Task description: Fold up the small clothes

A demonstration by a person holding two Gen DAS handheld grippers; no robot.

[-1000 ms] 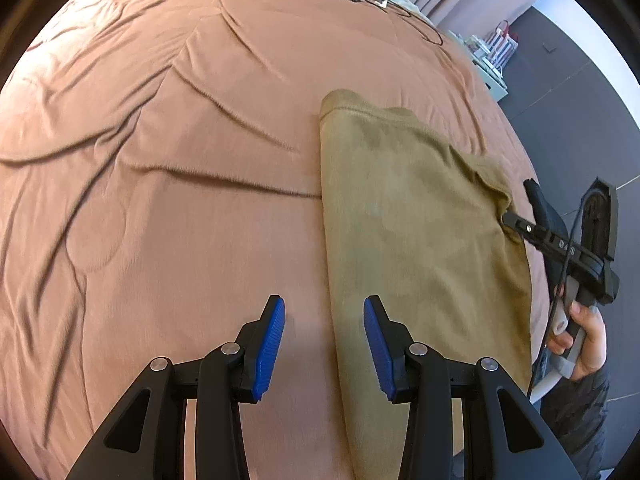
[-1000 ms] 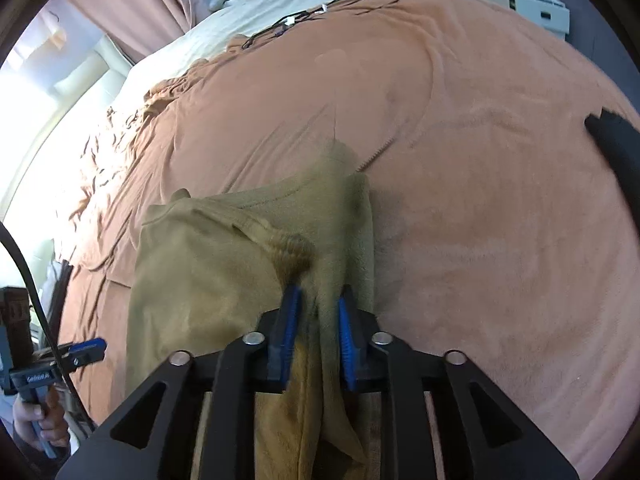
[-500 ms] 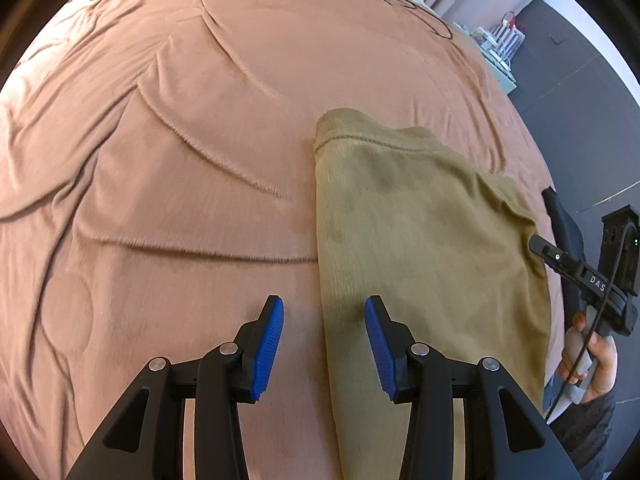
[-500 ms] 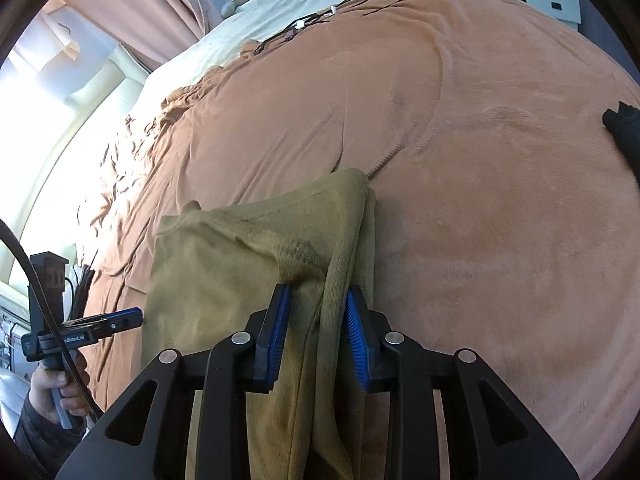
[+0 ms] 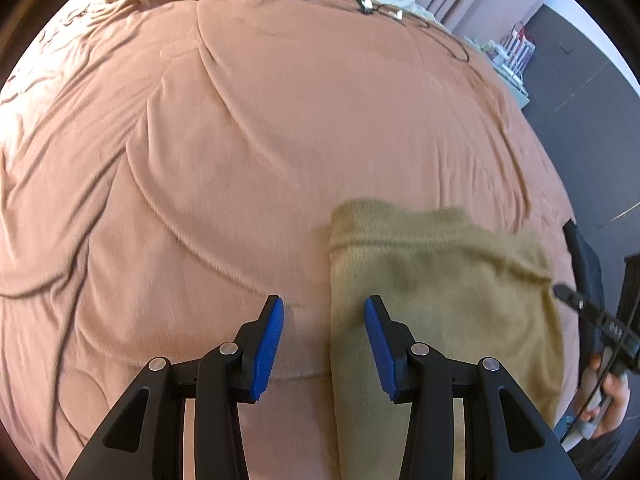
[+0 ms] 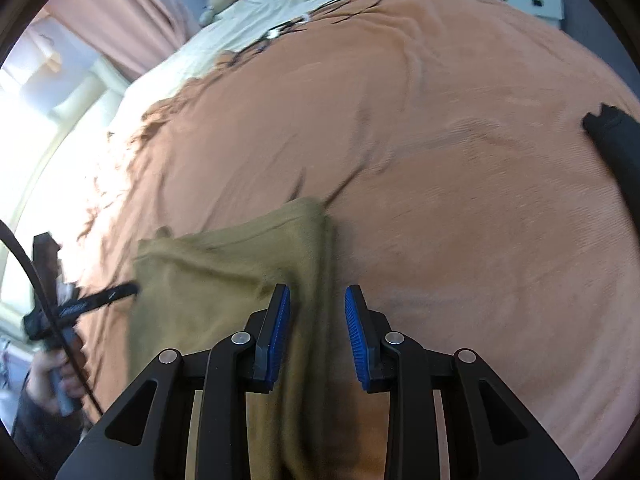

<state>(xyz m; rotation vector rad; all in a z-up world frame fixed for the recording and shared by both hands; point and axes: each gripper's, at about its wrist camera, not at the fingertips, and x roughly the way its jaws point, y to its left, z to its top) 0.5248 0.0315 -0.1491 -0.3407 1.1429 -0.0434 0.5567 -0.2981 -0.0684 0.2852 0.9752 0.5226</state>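
My right claw (image 6: 318, 334), jaws opening astride the olive garment's (image 6: 224, 280) folded edge, and my left claw (image 5: 324, 344), half open and empty, leave it flat on the blanket (image 5: 280, 140), one fold apparently done, more remaining.

Bright window glare at left — motion blur, fisheye-warped dark edges
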